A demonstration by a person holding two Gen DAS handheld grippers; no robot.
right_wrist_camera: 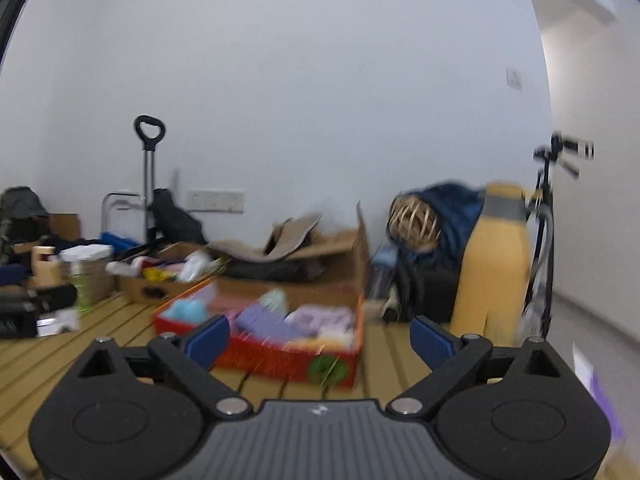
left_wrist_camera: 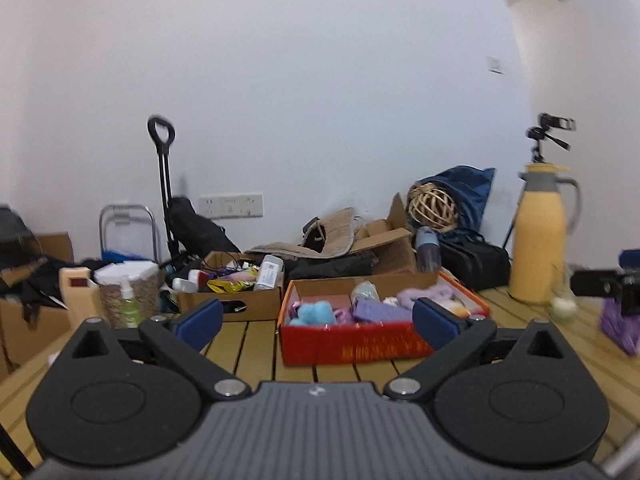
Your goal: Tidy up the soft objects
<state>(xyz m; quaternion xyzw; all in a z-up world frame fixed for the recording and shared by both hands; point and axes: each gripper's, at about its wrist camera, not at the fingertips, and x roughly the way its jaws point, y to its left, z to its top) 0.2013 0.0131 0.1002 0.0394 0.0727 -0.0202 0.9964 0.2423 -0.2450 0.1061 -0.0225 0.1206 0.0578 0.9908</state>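
Jaws on both grippers spread wide, nothing between them. Left gripper [left_wrist_camera: 318, 320] hangs low over the slatted wooden surface [left_wrist_camera: 248, 344], pointed at the red box [left_wrist_camera: 352, 344], which sits just ahead of its blue pads. Right gripper [right_wrist_camera: 320, 340] also low over the surface [right_wrist_camera: 120, 340], w/ the red box [right_wrist_camera: 280, 360] ahead and slightly left; that view is motion-blurred, so details are soft.

Soft objects sit inside the red box: blue plush [left_wrist_camera: 316, 314] at left, purple sponge-like block [left_wrist_camera: 380, 310] in the middle, pale lilac fluffy piece [left_wrist_camera: 424, 294] toward the right, plus a light rounded item [left_wrist_camera: 364, 292] behind. In the right wrist view the same lot shows as blue plush [right_wrist_camera: 190, 310], purple block [right_wrist_camera: 262, 322], lilac fluff [right_wrist_camera: 324, 318].

Cardboard box [left_wrist_camera: 230, 296] stands just left of the red box, packed w/ bottles and wrappers. Woven basket [left_wrist_camera: 128, 288] further left, a green spray bottle [left_wrist_camera: 128, 304] in front of it. Yellow thermos jug [left_wrist_camera: 542, 236] upright on the surface at right, well apart from the red box; a small white ball [left_wrist_camera: 562, 306] near its base. Purple thing [left_wrist_camera: 618, 326] at far right edge, partly cut off. Wicker ball [left_wrist_camera: 432, 206] and blue cloth [left_wrist_camera: 468, 188] lie in the clutter behind. Tripod [left_wrist_camera: 548, 132] stands by the wall.
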